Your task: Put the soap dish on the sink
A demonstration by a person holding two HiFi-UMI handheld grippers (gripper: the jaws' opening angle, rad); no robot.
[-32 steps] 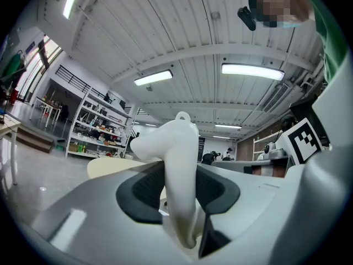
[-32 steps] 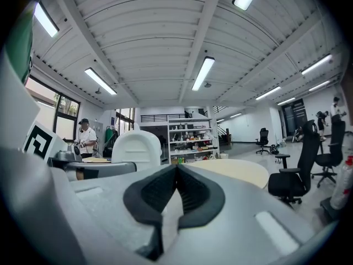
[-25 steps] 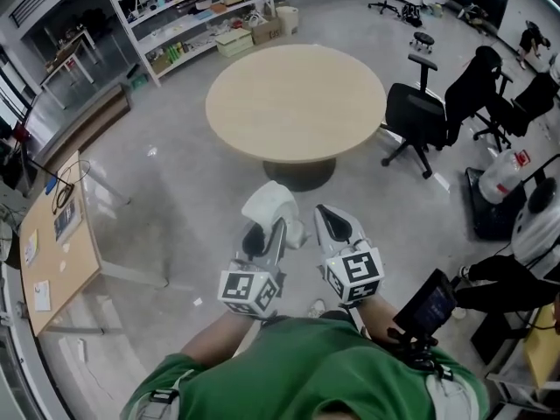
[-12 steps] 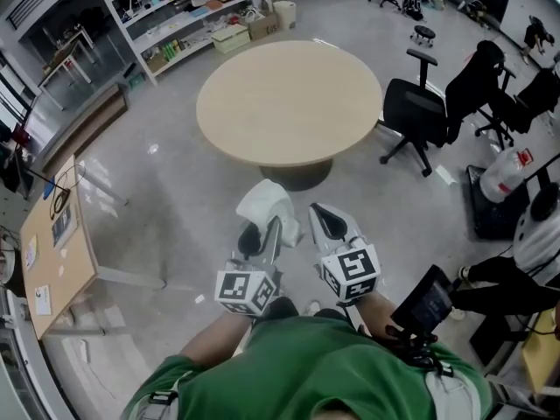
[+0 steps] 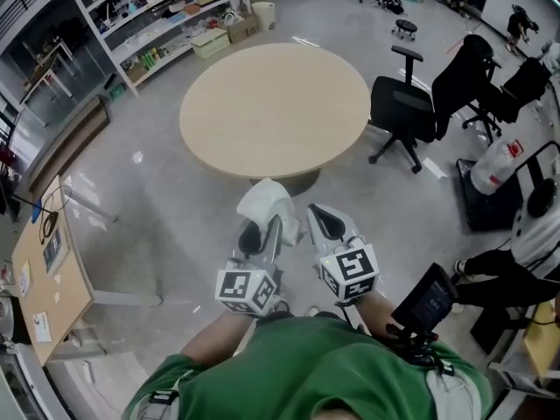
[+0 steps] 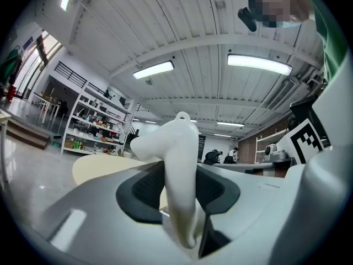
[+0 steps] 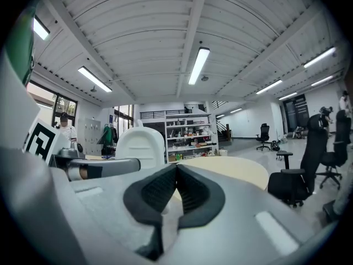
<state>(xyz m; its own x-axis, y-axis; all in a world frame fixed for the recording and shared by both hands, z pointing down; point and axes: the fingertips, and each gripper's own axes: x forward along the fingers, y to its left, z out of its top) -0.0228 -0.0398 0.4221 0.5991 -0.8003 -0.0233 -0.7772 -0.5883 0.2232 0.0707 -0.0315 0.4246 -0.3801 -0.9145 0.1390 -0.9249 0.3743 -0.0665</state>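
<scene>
Soap dish: we grip it edge-on in the left gripper, long axis rising from the jaws. Right gripper clenched, empty. Sink unseen.

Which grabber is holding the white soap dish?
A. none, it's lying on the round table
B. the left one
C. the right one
B: the jaws of the left gripper pinch the soap dish, while the right gripper is shut with nothing in it.

The soap dish is white, the table beige, the shirt green
</scene>
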